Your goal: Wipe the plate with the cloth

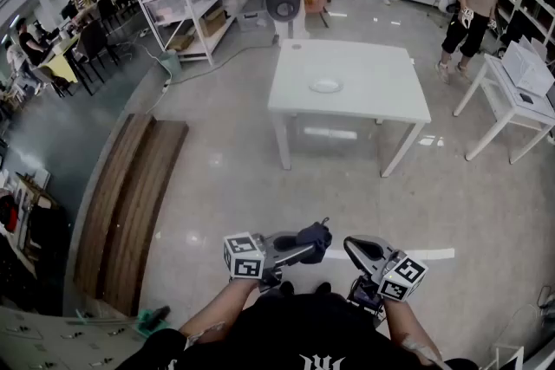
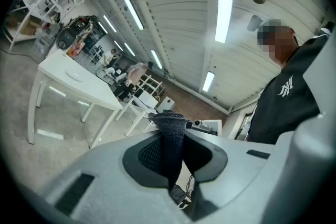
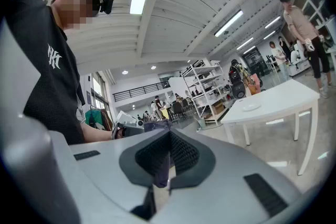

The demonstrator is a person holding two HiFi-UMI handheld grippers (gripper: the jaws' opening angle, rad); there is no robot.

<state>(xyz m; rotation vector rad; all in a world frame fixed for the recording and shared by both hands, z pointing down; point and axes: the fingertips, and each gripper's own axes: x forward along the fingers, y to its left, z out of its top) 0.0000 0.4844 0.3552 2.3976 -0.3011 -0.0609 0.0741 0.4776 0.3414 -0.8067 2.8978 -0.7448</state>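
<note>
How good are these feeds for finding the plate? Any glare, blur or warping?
Head view: heavy fisheye bend; the plate is small and pale on the white table, low contrast. Left gripper view: the ceiling strip light is blown out, but the cloth in the left claw is sharp. Right gripper view: rim warped and dark; plate tiny yet visible.

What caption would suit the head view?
Facing a white table with a plate, the person holds a dark cloth in the left gripper, right gripper shut.

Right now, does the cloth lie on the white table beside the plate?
No, the cloth is clamped in the left tongs, well apart from the white table and its plate.
</note>
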